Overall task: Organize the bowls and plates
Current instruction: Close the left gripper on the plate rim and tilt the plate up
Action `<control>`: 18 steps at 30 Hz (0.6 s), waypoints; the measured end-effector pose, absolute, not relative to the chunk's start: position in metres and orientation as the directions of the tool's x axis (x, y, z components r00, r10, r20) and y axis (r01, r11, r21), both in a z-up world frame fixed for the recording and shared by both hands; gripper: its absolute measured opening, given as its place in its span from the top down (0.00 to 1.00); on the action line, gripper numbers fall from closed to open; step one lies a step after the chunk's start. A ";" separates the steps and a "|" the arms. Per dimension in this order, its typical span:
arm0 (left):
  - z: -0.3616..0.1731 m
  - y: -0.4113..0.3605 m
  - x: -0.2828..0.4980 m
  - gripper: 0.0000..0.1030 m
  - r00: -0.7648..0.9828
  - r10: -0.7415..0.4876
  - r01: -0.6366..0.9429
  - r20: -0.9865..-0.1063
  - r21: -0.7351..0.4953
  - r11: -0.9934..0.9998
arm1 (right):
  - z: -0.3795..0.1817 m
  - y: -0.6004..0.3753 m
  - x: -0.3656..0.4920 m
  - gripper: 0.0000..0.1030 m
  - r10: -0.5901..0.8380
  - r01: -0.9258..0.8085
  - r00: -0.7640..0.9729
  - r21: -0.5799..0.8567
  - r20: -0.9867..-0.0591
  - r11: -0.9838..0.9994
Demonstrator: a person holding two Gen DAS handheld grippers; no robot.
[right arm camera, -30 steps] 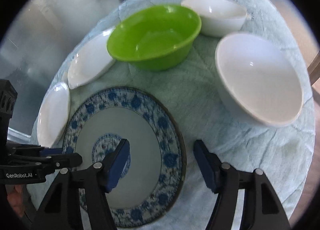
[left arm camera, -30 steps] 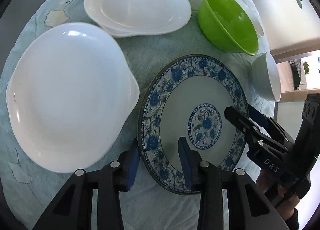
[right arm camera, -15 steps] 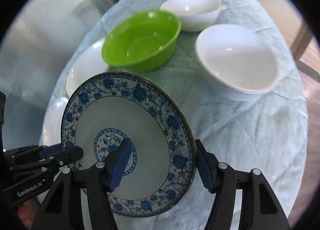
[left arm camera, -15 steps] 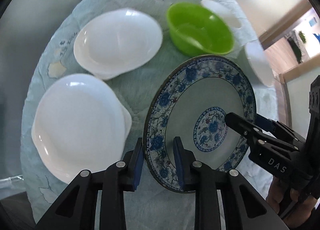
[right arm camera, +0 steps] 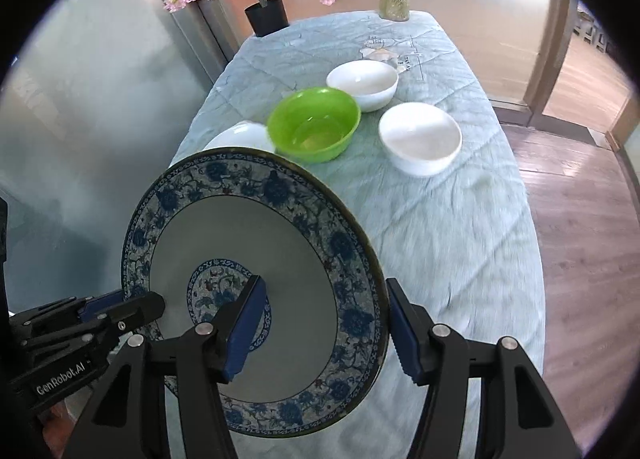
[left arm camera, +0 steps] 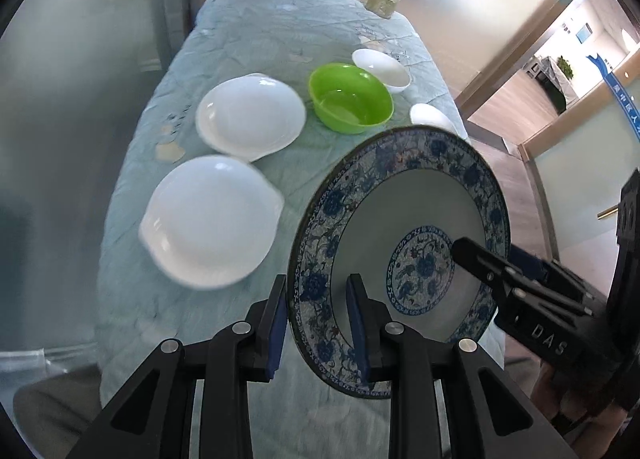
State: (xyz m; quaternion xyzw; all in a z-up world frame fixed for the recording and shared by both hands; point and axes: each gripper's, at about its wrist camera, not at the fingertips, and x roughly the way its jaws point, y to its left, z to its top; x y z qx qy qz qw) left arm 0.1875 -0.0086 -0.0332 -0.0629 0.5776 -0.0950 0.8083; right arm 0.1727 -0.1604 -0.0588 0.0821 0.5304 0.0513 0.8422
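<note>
The blue-and-white patterned plate [left arm camera: 404,227] is lifted off the table and tilted, held by both grippers. My left gripper [left arm camera: 318,311] is shut on its left rim. My right gripper [right arm camera: 326,319] is shut on its right rim [right arm camera: 360,243], one finger over the plate face, one behind the edge. Two white plates [left arm camera: 212,219] [left arm camera: 250,115] lie at the table's left. A green bowl [right arm camera: 314,127] sits mid-table with two white bowls [right arm camera: 420,139] [right arm camera: 362,83] to its right and behind.
The table wears a light teal quilted cloth [right arm camera: 452,227]. A black pot with pink blossoms [right arm camera: 266,15] and a glass vase of flowers [right arm camera: 394,1] stand at the far end. Wooden floor [right arm camera: 580,219] lies to the right.
The patterned plate went from lying flat on the table to being raised and tilted between both grippers. Both cameras have lifted well above the table.
</note>
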 end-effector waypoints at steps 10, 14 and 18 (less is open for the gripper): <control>-0.028 0.051 0.106 0.76 0.290 -0.161 0.040 -0.943 -0.156 0.987 | -0.074 -0.112 0.115 0.43 0.232 -0.012 0.349 0.244 -0.908 0.970; -0.038 0.072 0.089 0.76 0.262 -0.162 0.016 -0.951 -0.163 0.986 | -0.087 -0.095 0.100 0.43 0.237 -0.014 0.307 0.244 -0.922 0.970; -0.051 0.079 0.075 0.76 0.232 -0.159 0.015 -0.960 -0.160 0.987 | -0.100 -0.085 0.090 0.43 0.232 0.002 0.262 0.241 -0.937 0.970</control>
